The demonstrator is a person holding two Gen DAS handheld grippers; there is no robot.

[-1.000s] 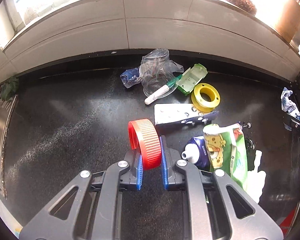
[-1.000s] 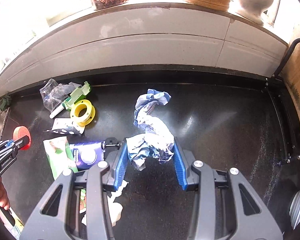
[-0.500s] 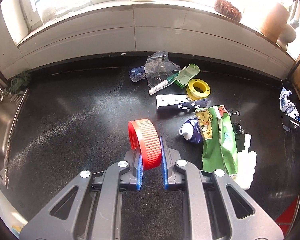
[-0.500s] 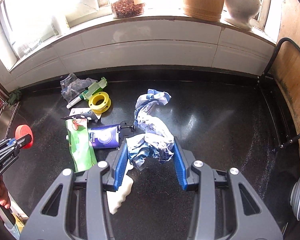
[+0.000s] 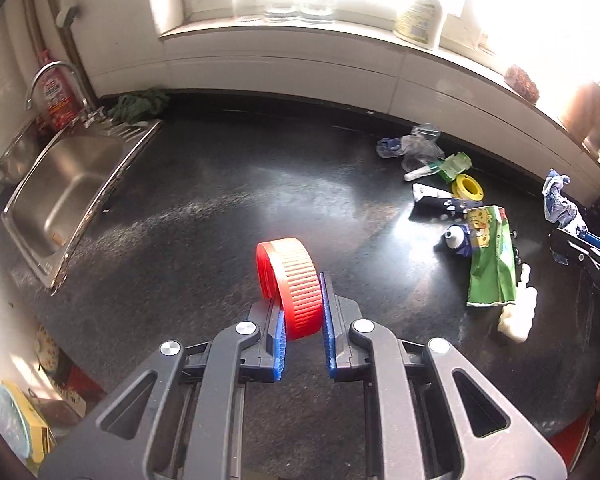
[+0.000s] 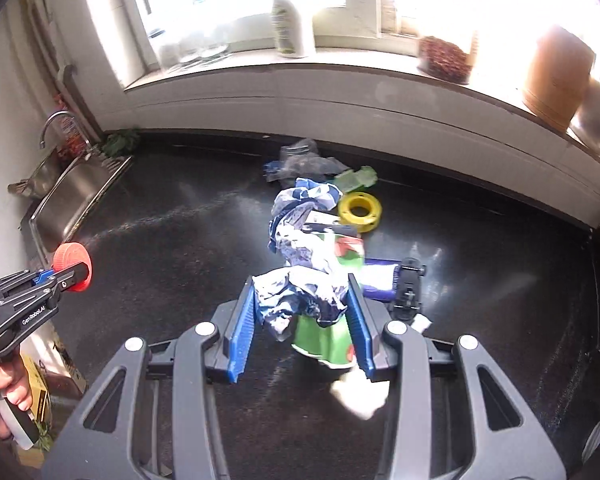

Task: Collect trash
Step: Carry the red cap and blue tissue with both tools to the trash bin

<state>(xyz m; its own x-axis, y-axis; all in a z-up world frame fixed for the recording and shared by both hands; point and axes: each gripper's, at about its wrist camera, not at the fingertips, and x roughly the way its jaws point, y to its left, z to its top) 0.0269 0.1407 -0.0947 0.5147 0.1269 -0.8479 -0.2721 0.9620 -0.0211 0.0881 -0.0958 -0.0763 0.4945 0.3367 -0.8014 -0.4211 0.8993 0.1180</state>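
Over the black counter [image 5: 204,216], loads of bare space toward the sink [image 5: 66,196] | left gripper [image 5: 303,320] clamps red cap [image 5: 296,284] edge-up | right gripper [image 6: 300,312] squeezes crumpled wrapper [image 6: 300,240], long axis pointing away

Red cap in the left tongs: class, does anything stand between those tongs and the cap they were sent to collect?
Nothing visible does. The left tongs are already shut on the red cap, with bare black counter beyond it.

- Red ribbed cap [image 5: 296,288] between blue gripper pads [image 5: 327,336]
- Blue-and-white crumpled wrapper [image 6: 304,280]
- Yellow ring [image 5: 466,189] at two o'clock
- Green printed packet [image 5: 492,256]
- Black speckled counter [image 5: 204,216]
- Silver sink [image 5: 64,196] at ten o'clock
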